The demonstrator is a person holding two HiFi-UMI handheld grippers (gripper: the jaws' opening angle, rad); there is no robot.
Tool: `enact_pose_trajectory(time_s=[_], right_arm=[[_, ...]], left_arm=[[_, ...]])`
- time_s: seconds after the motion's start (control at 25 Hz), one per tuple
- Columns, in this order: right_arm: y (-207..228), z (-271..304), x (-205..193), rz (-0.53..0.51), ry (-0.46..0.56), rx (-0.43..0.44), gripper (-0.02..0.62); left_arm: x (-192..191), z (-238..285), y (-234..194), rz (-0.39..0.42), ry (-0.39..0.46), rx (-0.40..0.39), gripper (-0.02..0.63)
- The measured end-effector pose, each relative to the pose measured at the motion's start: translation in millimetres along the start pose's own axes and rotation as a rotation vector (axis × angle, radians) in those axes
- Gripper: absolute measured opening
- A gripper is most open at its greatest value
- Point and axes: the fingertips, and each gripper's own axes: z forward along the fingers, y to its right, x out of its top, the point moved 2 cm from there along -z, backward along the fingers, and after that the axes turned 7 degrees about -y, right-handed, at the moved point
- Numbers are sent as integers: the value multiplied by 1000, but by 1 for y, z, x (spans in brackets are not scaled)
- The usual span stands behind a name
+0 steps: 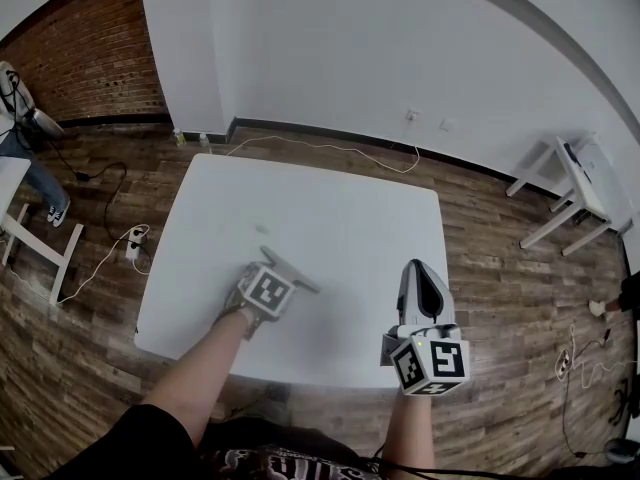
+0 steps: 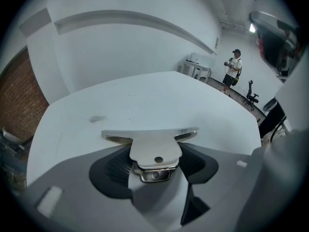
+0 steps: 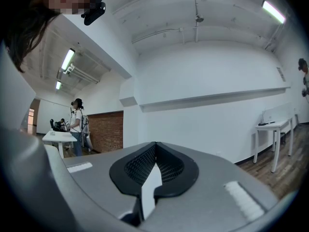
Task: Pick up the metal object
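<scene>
The left forearm (image 1: 200, 368) is bare and reaches out from the lower left of the head view, up and to the right over the near half of the white table (image 1: 330, 198). At its end the left gripper (image 1: 280, 273) tilts steeply down toward the tabletop, with its marker cube (image 1: 268, 290) facing up at the camera. In the left gripper view its dark ribbed fingers (image 2: 113, 166) pinch the metal clip (image 2: 154, 149). They hold it by its narrow shiny handle, one pad on each side. The clip's wide flat blade lies crosswise just past the fingertips, close above the table (image 2: 145, 95). I cannot tell whether the blade touches the surface. In the head view the clip (image 1: 298, 276) shows as a short grey bar jutting out beyond the cube, left of the table's middle and toward the near edge.

The right forearm (image 1: 410, 438) comes straight up from the bottom edge of the head view. It holds the right gripper (image 1: 419, 267) at the table's near right corner, well apart from the clip. This gripper lies level and points away from the person, with its marker cube (image 1: 432, 363) at the near end, past the table's edge. In the right gripper view its fingers (image 3: 140, 164) are pressed together at the tips with nothing between them. They point across the room at a white wall.
</scene>
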Motion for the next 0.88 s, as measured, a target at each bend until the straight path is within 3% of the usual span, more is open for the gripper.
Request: enact_pose_trajectory(time_s=[0.44,0.88], right_arm=[[-4,1,-4,-5,-13,13,8],[-9,8,-1,-4,-8,31,8]], left_arm=[[-6,-24,0,25,20,-21,290],[35,-107,-10,55,216,-17,290]])
